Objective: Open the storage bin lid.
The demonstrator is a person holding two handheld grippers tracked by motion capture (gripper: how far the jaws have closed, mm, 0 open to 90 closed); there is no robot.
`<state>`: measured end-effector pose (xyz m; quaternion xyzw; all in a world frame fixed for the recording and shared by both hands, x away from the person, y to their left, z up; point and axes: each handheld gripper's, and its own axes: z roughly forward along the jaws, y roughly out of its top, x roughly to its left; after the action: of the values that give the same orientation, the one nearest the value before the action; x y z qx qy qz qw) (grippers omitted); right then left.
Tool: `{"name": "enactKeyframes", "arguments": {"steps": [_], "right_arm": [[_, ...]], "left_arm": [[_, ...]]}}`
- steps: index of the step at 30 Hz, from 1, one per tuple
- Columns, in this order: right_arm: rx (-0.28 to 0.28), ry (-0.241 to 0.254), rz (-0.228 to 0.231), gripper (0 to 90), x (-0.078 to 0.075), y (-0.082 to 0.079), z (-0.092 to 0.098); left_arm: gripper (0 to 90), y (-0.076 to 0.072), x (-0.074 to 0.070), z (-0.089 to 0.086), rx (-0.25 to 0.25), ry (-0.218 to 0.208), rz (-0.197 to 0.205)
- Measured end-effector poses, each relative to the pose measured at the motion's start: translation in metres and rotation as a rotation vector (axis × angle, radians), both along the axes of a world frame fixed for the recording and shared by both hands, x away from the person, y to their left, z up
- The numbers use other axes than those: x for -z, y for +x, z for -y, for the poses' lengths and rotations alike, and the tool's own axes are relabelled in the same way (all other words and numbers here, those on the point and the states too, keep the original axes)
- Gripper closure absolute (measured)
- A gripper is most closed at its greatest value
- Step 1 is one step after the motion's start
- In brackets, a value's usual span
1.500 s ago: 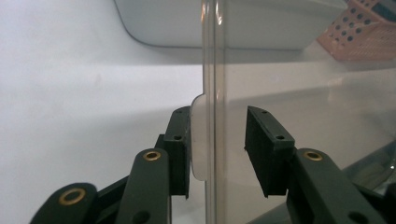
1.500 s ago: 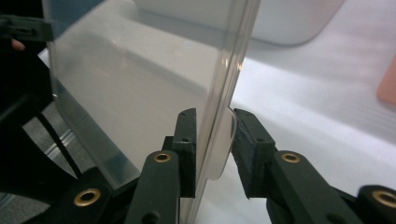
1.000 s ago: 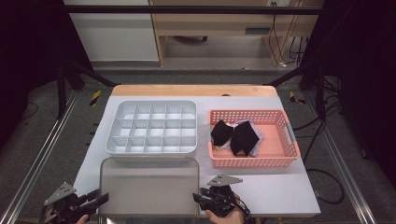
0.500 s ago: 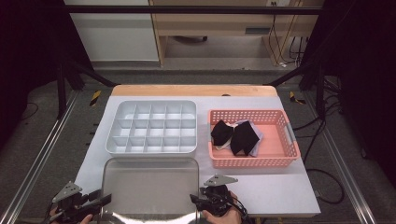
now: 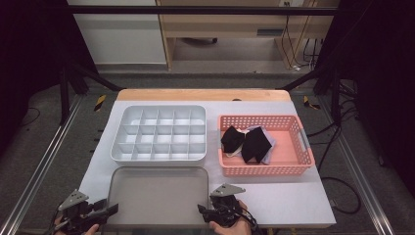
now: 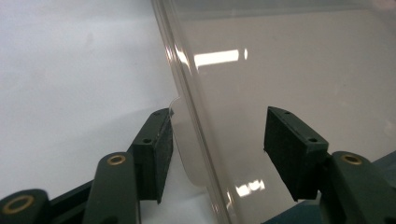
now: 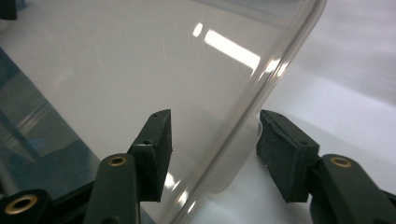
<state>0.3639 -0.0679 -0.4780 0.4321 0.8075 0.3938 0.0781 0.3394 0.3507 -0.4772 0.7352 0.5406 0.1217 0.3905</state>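
From above, a clear plastic lid [image 5: 157,196] lies flat on the white tabletop [image 5: 293,200] in the lower middle of the frame, just below a white divided tray [image 5: 160,133]. To the tray's right stands a pink basket [image 5: 265,145] holding black cloth pieces [image 5: 247,143]. The left claw [image 5: 108,210] sits at the lower left, pointing at the lid's left edge. The right claw [image 5: 201,211] sits at the bottom centre, at the lid's lower right corner, with a hand [image 5: 230,226] behind it at the bottom edge.

In the left gripper view, the lid's rounded edge [image 6: 187,107] runs from the top centre down to the bottom of the frame, passing between the two black jaws. The left claw [image 6: 217,140] stands open: its jaws have just been opening, and the pads [image 6: 163,144] are apart from the plastic, with a gap showing on the right side. The lid's small tab sits just beside the left pad; I cannot tell whether it touches it.

In the right gripper view, the lid's edge [image 7: 266,88] slants from the upper right down to the lower middle, again between the jaws. The right claw [image 7: 215,149] is open too, its jaws having just been opening, and neither pad [image 7: 159,149] presses on the lid. The white tabletop fills the right of this frame.
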Motion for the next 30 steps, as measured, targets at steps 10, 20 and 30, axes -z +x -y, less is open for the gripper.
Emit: {"name": "enactKeyframes", "arguments": {"steps": [10, 20, 30], "right_arm": [[0.018, 0.005, 0.024, 40.1, -0.001, 0.003, 0.004], [0.038, 0.044, 0.100, 39.4, -0.014, 0.010, 0.016], [0.080, 0.088, 0.187, 39.1, -0.041, 0.022, 0.041]], "left_arm": [[42.6, 0.001, -0.002, -0.003, -0.025, 0.000, 0.038], [42.4, 0.020, -0.016, -0.008, -0.046, -0.004, 0.131], [39.5, 0.043, -0.045, 0.008, -0.031, 0.015, 0.214]]}}
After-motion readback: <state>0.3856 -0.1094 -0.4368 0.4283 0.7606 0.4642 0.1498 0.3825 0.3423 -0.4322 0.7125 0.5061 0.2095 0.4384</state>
